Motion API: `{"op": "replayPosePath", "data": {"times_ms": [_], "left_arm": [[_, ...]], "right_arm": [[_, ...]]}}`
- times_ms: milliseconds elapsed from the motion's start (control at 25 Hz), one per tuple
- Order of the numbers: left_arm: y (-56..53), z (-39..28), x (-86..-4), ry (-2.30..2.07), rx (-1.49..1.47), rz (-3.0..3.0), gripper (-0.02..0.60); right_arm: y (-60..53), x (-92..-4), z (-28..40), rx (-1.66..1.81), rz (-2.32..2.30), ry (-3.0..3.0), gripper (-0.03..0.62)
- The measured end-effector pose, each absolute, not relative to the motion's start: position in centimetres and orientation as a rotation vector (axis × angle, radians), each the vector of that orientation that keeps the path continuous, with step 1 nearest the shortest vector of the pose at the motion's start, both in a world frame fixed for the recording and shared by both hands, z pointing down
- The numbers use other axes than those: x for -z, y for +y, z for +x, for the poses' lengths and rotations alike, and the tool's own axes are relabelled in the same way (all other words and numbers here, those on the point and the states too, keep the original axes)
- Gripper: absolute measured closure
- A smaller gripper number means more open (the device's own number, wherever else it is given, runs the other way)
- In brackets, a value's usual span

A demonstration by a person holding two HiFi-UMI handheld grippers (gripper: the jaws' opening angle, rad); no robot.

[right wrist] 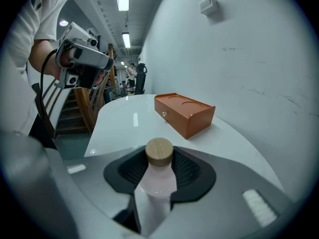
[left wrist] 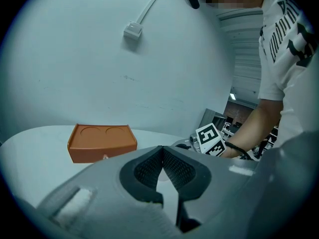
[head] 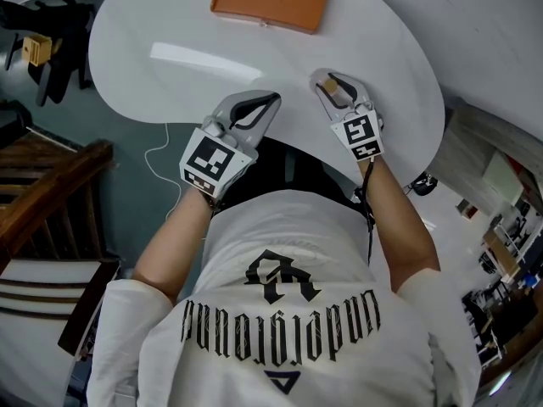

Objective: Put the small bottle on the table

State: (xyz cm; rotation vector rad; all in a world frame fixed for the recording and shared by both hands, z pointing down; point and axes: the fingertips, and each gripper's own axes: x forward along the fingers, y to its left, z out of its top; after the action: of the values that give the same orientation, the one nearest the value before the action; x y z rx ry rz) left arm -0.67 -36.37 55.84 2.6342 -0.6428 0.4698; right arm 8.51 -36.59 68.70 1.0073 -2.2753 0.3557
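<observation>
Now our left hand-held gripper (left wrist: 162, 151) hangs empty, jaws pressed together, over the glossy white rounded surface (head: 170, 32). Our right hand-held gripper (head: 338, 87) pinches the small frosted pink bottle (right wrist: 158, 183) with its matte wooden cap (right wrist: 159, 152) by the near edge; we should lower it upright, seat the base, then release.

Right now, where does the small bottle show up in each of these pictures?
Head view: upper centre-right, small bottle in the right hand-held gripper.
Left gripper view: not visible.
Right gripper view: small bottle low centre, between the jaws.
Shared landmark: orange box, in all three.
</observation>
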Motion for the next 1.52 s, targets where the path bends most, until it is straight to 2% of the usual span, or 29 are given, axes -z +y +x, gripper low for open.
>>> {"op": "replayPosePath", "data": {"times_ms": [360,1040,1200,1520], "left_arm": [[-36.3,-0.8,-56.0,-0.629,-0.471,2.637,0.574],[-37.6,-3.0,-51.3,-0.545,-0.427,2.731,0.574],[-38.2,-3.1,-48.6,-0.515,-0.391,2.803,0.574],[-38.0,-2.5,-42.1,-0.475,-0.258,2.877,0.573]], "right_arm": [[-36.9,-68.0,8.4,-0.366,1.059,-2.283,0.411],[-37.1,-59.2,8.4,-0.343,1.268,-2.298,0.407],[-36.5,-55.9,8.1,-0.309,1.307,-2.314,0.421],[-34.7,-47.8,7.3,-0.192,1.317,-2.383,0.527]]}}
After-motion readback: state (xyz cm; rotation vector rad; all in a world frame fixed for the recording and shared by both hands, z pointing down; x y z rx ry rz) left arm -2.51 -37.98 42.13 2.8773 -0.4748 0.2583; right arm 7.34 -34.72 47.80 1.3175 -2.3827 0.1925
